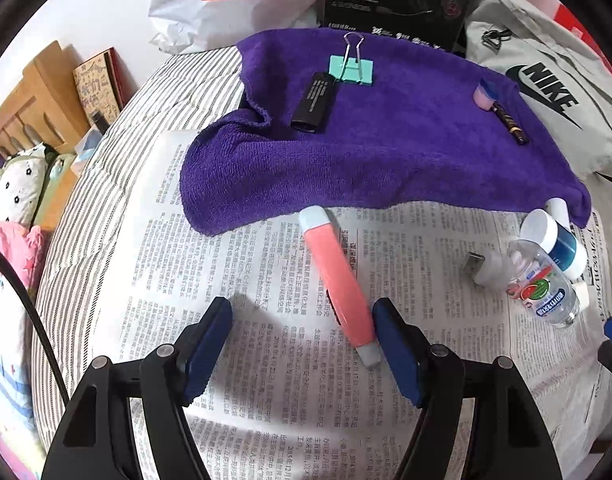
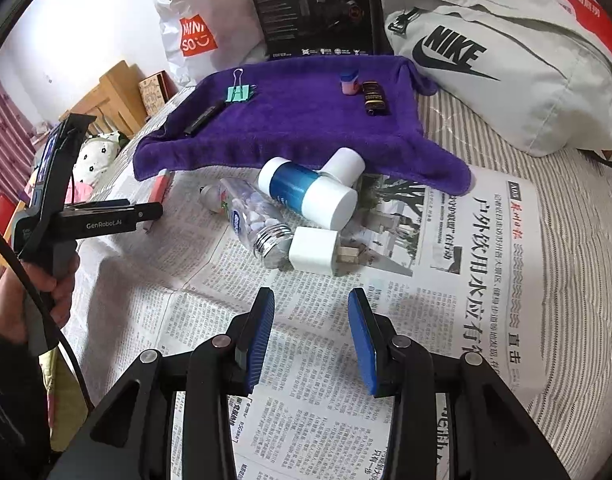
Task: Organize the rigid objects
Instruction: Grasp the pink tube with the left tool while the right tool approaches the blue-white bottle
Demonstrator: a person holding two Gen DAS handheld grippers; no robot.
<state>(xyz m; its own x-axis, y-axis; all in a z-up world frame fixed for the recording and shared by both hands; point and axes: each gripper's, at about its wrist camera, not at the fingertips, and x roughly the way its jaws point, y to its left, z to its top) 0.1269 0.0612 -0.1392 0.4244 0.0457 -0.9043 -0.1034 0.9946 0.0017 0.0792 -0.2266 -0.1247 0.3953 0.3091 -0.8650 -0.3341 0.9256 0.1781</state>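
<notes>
Left gripper (image 1: 302, 312): jaws spread, nothing held.
Pink plastic bar with pale blue ends (image 1: 338, 280): lying on newspaper (image 1: 246, 360), near end beside the right-hand finger.
Right gripper (image 2: 311, 300): spread, empty.
Risk: bar may be nudged aside if closed off-centre.

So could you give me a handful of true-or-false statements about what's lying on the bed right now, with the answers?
1. The binder clip lies on the purple towel. True.
2. The pink case lies on the towel. False: it lies on the newspaper, just below the towel's edge.
3. The left tool is open, and the case's near end sits beside its right finger. True.
4. The right tool is clamped on the white charger. False: it is open, holding nothing, with the charger lying ahead of it.
5. The clear bottle stands upright. False: it lies on its side beside the blue-and-white jar.
</notes>
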